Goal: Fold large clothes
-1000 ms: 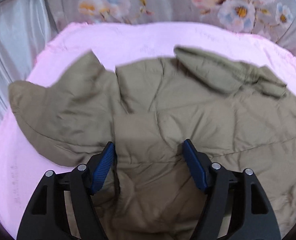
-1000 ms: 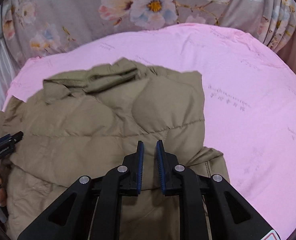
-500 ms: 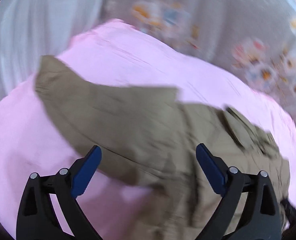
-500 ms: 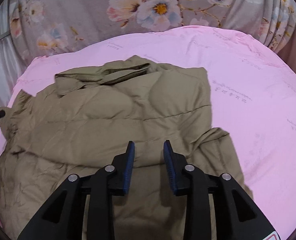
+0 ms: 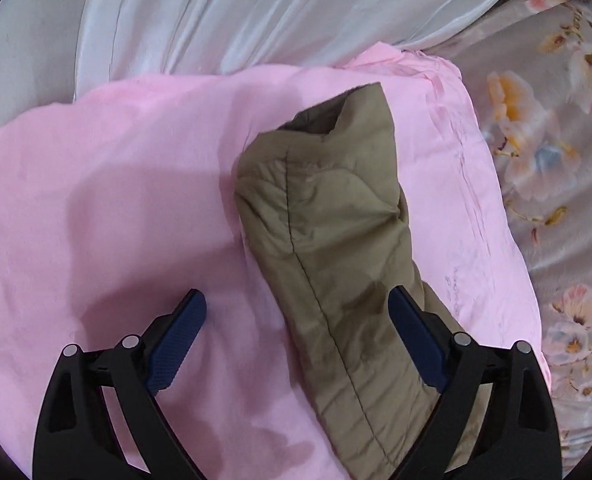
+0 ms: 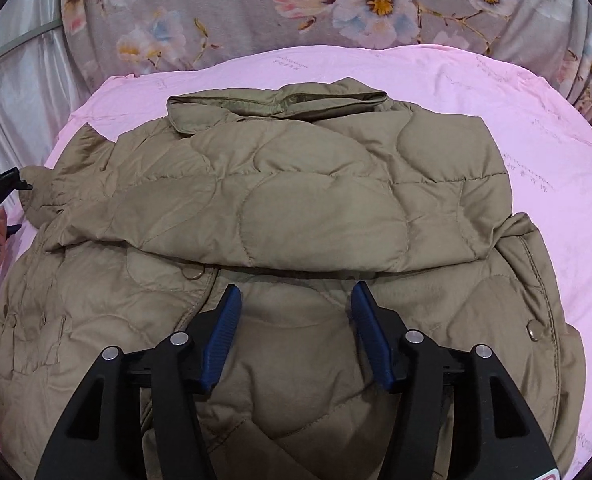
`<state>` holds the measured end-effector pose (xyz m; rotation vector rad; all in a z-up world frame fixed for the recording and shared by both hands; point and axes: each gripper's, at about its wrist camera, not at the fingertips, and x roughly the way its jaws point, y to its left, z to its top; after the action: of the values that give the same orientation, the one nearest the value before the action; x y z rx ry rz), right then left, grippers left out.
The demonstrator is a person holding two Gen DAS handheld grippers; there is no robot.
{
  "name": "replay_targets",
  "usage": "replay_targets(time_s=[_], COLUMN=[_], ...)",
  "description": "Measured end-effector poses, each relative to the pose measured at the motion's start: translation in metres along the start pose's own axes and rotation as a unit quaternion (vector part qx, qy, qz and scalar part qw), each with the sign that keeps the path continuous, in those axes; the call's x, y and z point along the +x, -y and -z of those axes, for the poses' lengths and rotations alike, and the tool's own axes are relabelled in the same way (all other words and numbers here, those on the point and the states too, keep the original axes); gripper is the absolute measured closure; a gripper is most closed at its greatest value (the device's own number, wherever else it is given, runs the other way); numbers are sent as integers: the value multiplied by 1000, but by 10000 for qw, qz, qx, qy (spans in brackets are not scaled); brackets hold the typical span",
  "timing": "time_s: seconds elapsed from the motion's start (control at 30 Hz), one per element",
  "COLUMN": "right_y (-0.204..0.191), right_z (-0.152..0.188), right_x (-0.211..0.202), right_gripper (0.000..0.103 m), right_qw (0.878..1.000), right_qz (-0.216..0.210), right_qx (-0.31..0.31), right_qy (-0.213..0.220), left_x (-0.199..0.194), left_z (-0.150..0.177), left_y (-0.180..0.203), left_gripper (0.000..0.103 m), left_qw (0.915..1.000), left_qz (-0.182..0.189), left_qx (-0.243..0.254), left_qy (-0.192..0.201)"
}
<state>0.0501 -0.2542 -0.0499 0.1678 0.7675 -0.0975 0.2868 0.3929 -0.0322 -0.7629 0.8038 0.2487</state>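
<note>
Landmark: pink sheet (image 6: 436, 68) spread over the bed; all places below are given relative to it.
Garment: olive quilted jacket (image 6: 296, 208), lying flat across the middle of the pink sheet, collar toward its far edge.
Folded part: one sleeve (image 6: 336, 220) already lies crosswise over the jacket's chest, which suggests the first fold is done.
Unfolded part: the other sleeve (image 5: 336, 248) stretches out toward a corner of the pink sheet, cuff open at its far end.
Left gripper (image 5: 296, 320): jaws wide and narrowing slightly, straddling the outstretched sleeve; one pad is close beside the cloth, the other stands clear of it over bare sheet, with no pinch.
Right gripper (image 6: 293, 312): jaws opening above the jacket's lower front, nothing clamped between them.
Progress: early to middle; judged remaining are the second sleeve, then folding the body.
Surround: floral fabric (image 6: 356, 0) beyond the sheet's far edge.
</note>
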Motion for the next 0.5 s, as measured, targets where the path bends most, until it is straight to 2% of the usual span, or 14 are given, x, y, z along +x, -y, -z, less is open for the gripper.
replay_targets(time_s=[0.1, 0.17, 0.2, 0.23, 0.37, 0.47, 0.5], right_y=[-4, -4, -5, -5, -6, -4, -4], right_z=[1, 0, 1, 1, 2, 1, 1], right_x=[2, 3, 3, 3, 2, 1, 1], right_gripper=[45, 44, 44, 44, 44, 44, 44], right_qw=[10000, 10000, 10000, 9999, 9999, 9999, 9999], right_qz=[68, 83, 91, 105, 118, 91, 73], right_qx=[-19, 3, 11, 11, 19, 47, 70], right_qy=[-1, 0, 3, 7, 24, 42, 55], left_x=[2, -4, -12, -21, -77, -132, -155], left_z=[5, 7, 8, 8, 18, 43, 59], left_y=[20, 30, 39, 48, 95, 153, 178], left_gripper=[61, 76, 91, 98, 99, 99, 99], left_qw=[9991, 9976, 9961, 9948, 9853, 9662, 9552], left_qz=[45, -151, -168, -90, 475, 939, 1152], left_qx=[402, 677, 854, 993, 1527, 2190, 2475], left_qy=[-87, 37, 124, 208, 606, 983, 1139])
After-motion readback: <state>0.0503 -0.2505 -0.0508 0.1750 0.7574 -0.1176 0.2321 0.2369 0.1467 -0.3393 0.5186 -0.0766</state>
